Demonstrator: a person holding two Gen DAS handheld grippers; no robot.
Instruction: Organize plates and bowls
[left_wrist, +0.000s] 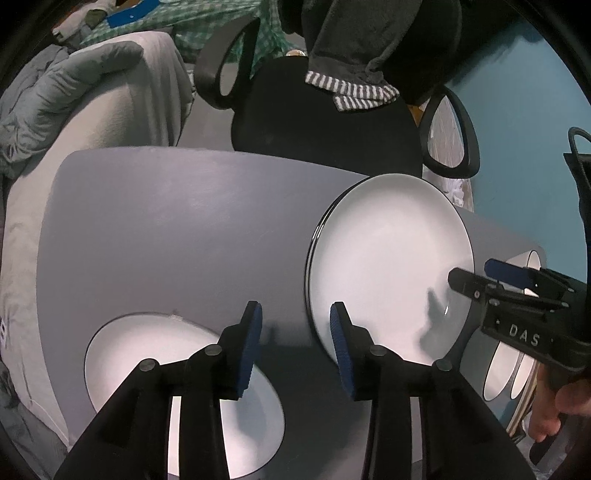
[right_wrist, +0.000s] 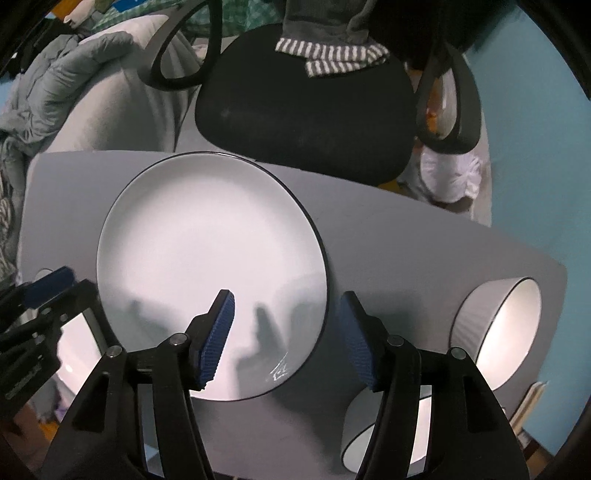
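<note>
A stack of large white plates with dark rims lies on the grey table; it also shows in the right wrist view. A second white plate lies under my left gripper, which is open and empty above the table between the two. My right gripper is open and empty, straddling the near right rim of the stack; it shows in the left wrist view. Two white bowls stand at the right: one at the table's right end, one nearer.
A black office chair with a striped cloth on it stands behind the table. A grey sofa with bedding is at the left. A teal wall is at the right. The left gripper shows at the left edge.
</note>
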